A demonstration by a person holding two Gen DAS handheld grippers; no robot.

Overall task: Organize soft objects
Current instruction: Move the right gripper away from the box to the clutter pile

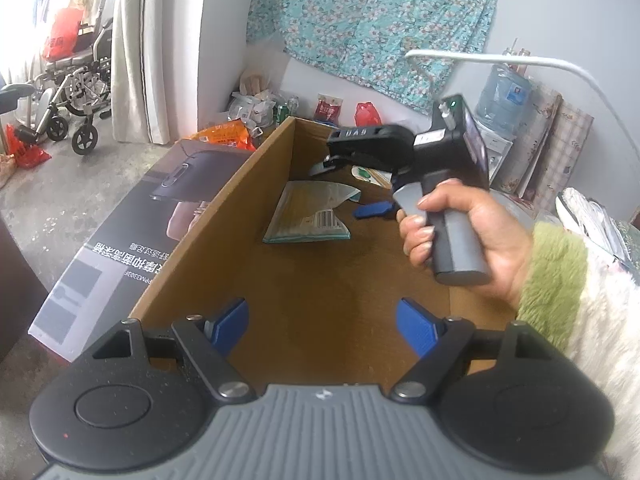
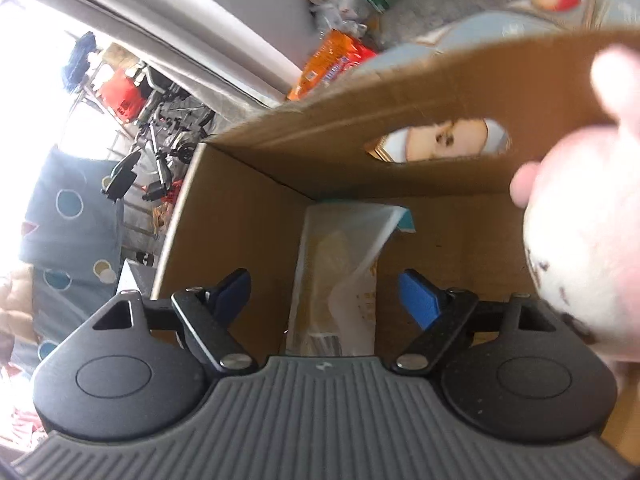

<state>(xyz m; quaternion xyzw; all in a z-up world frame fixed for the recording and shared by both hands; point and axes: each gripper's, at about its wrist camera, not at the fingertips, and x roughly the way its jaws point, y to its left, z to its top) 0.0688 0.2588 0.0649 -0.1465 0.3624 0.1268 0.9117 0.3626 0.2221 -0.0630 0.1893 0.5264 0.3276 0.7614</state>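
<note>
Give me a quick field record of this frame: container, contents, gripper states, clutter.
container: open cardboard box, oval handle hole in one wall
contents: flat plastic packet on the box floor
left gripper: open, empty, over the box
right gripper: open, empty, inside the box above the packet
near right gripper: blurred white plush toy
outside box: orange bag, wheelchair

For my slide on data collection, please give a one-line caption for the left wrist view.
Open left gripper above a cardboard box holding a flat packet; right gripper reaches in.
</note>
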